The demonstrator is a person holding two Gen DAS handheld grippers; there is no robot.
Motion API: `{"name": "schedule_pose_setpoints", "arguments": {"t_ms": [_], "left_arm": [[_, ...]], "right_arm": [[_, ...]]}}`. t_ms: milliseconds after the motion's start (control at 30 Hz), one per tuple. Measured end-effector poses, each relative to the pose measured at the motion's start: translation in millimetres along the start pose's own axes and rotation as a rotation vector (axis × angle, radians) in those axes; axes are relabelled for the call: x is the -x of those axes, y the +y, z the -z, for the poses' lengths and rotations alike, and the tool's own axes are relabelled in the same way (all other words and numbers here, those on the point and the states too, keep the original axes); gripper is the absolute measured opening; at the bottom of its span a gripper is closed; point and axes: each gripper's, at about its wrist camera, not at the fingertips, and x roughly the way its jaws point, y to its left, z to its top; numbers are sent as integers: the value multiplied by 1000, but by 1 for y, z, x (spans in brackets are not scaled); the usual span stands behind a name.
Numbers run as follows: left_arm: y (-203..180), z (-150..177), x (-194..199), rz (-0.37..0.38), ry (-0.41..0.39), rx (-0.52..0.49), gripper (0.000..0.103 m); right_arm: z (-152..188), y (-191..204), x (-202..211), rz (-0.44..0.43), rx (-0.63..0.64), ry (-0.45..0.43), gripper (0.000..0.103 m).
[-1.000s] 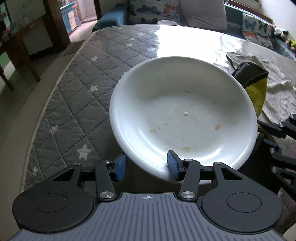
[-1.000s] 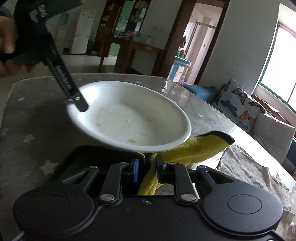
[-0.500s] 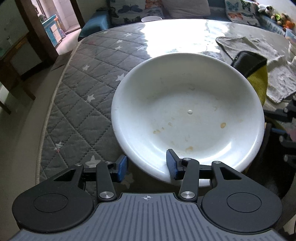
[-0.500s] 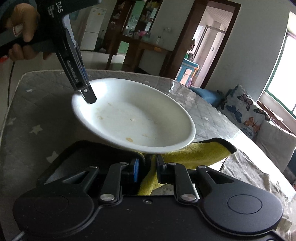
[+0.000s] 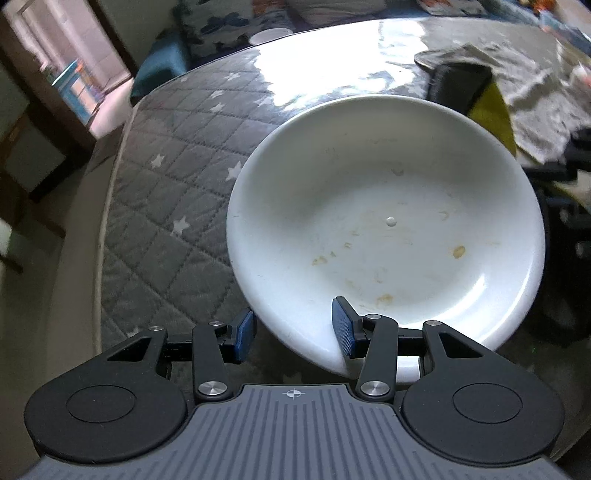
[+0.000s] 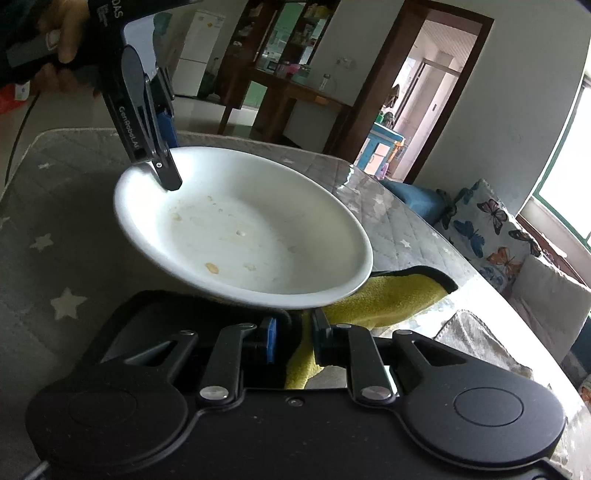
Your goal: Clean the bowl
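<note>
A white shallow bowl (image 5: 388, 221) with brown food specks hangs tilted above the table. My left gripper (image 5: 293, 310) is shut on its near rim, one blue pad inside and one under the outside. In the right wrist view the bowl (image 6: 240, 229) fills the middle and the left gripper (image 6: 168, 173) pinches its far-left rim, held by a person's hand (image 6: 62, 40). My right gripper (image 6: 293, 325) is shut on a yellow cloth (image 6: 388, 295) with a black edge, just below the bowl's near rim. The cloth (image 5: 491, 110) shows behind the bowl's right side.
The table carries a grey quilted cover with white stars (image 5: 166, 192) under a glossy sheet. A crumpled grey towel (image 5: 535, 92) lies at the far right. A small white dish (image 5: 269, 35) sits at the far edge. Butterfly cushions (image 6: 491, 229) line a sofa beyond.
The left gripper has lifted and tipped the bowl, which now sits higher and closer over the right gripper. The right gripper still holds the yellow cloth in the same place.
</note>
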Motion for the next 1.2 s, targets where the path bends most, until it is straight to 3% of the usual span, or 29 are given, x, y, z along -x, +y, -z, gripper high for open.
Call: {"name": "schedule_pose_setpoints", "arguments": {"t_ms": [233, 600, 867, 1200], "left_arm": [[7, -5, -6, 18, -9, -63, 48], [7, -20, -20, -29, -4, -129, 47], [8, -21, -19, -45, 6, -48, 46], [8, -1, -2, -34, 11, 122, 47]], "right_arm": [[2, -6, -4, -2, 19, -13, 20], [3, -21, -17, 38, -15, -19, 20], [4, -20, -12, 12, -51, -21, 20], [4, -7, 4, -4, -66, -37, 20]]}}
